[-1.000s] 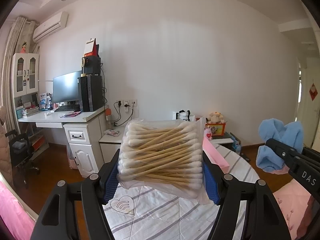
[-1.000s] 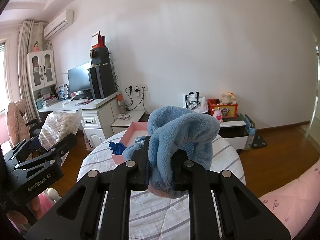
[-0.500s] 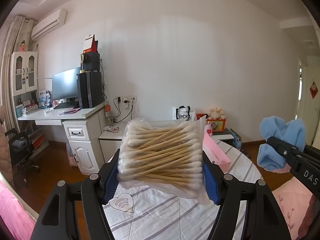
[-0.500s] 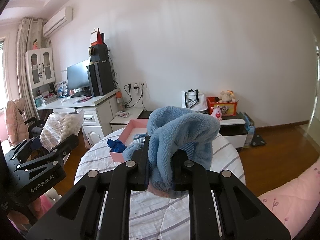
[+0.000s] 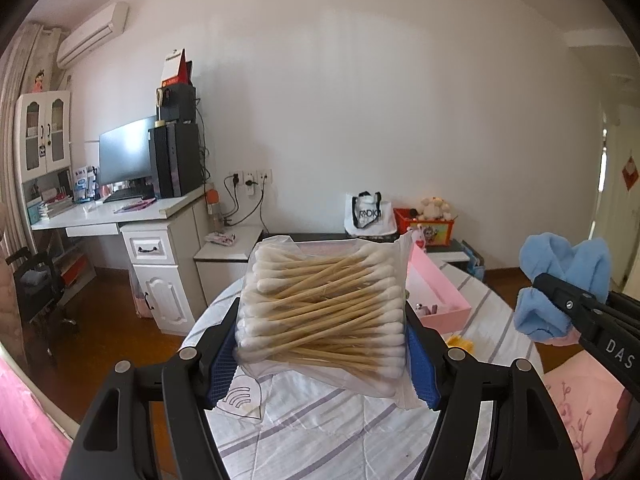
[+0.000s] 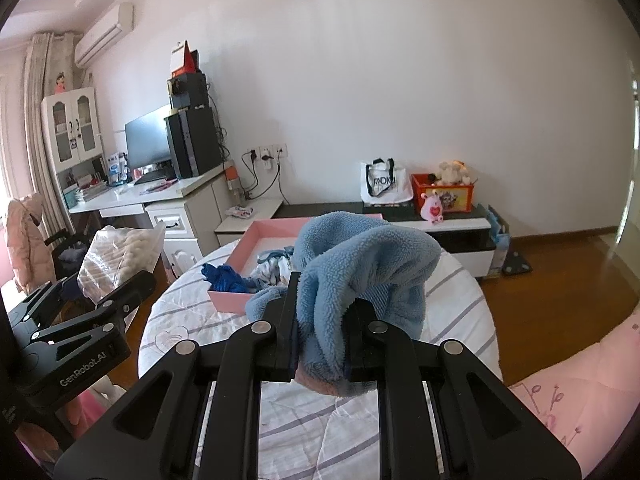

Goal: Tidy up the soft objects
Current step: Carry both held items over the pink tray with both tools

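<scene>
My left gripper (image 5: 324, 354) is shut on a clear bag of cotton swabs (image 5: 326, 312) and holds it above the round table (image 5: 320, 432). The bag also shows in the right wrist view (image 6: 120, 256). My right gripper (image 6: 322, 334) is shut on a light blue fleece cloth (image 6: 360, 272), held above the table; it also shows in the left wrist view (image 5: 560, 284). A pink box (image 6: 256, 240) sits on the table's far side with blue and patterned cloths (image 6: 228, 276) in it.
The table has a white striped quilted cover (image 6: 312, 432). A pink cushion (image 6: 572, 396) lies at the right. A white desk (image 5: 120, 216) with monitor and computer tower stands at the left. A low cabinet (image 6: 440, 224) with a bag and toys stands by the wall.
Both grippers have moved a little forward over the table, still holding their items. The pink box appears closer and lower in both views.
</scene>
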Demonstrator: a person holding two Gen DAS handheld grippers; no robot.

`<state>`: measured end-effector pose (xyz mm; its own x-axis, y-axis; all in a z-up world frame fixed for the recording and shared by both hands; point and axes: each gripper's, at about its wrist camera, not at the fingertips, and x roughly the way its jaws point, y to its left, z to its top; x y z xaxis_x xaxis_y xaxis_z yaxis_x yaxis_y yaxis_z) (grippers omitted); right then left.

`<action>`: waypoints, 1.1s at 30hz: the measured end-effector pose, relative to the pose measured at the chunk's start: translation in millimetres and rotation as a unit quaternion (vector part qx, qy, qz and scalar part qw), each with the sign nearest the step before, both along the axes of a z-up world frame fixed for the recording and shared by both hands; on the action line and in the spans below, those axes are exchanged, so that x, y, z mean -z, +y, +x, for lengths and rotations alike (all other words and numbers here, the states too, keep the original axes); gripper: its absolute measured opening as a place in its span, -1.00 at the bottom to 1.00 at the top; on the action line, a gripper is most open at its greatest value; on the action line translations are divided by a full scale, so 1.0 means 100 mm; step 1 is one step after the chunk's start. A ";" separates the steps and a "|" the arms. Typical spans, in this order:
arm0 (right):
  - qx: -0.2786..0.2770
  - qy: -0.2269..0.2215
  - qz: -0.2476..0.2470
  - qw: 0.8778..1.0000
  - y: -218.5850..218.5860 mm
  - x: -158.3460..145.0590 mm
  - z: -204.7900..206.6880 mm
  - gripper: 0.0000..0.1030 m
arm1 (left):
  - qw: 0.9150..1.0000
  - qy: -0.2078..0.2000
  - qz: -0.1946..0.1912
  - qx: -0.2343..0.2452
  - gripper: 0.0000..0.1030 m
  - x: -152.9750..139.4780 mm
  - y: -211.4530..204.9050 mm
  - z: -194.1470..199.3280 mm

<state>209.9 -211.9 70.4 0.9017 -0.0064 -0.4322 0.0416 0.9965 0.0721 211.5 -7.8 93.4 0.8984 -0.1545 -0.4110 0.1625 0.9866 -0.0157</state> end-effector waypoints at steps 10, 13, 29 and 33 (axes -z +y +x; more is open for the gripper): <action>0.008 0.041 0.014 0.999 -0.07 0.24 0.48 -0.73 | 0.999 0.045 0.014 0.012 0.31 0.13 -0.14 0.67; 0.008 0.053 0.018 0.998 -0.11 0.32 0.67 -0.73 | 0.998 0.061 0.019 0.013 0.31 0.15 -0.20 0.98; 0.003 0.112 0.009 0.994 -0.23 0.50 1.77 -0.73 | 0.992 0.122 0.040 0.010 0.31 0.07 -0.62 2.89; 0.000 0.126 0.004 0.992 -0.24 0.52 2.05 -0.73 | 0.989 0.137 0.043 0.012 0.31 0.08 -0.73 3.46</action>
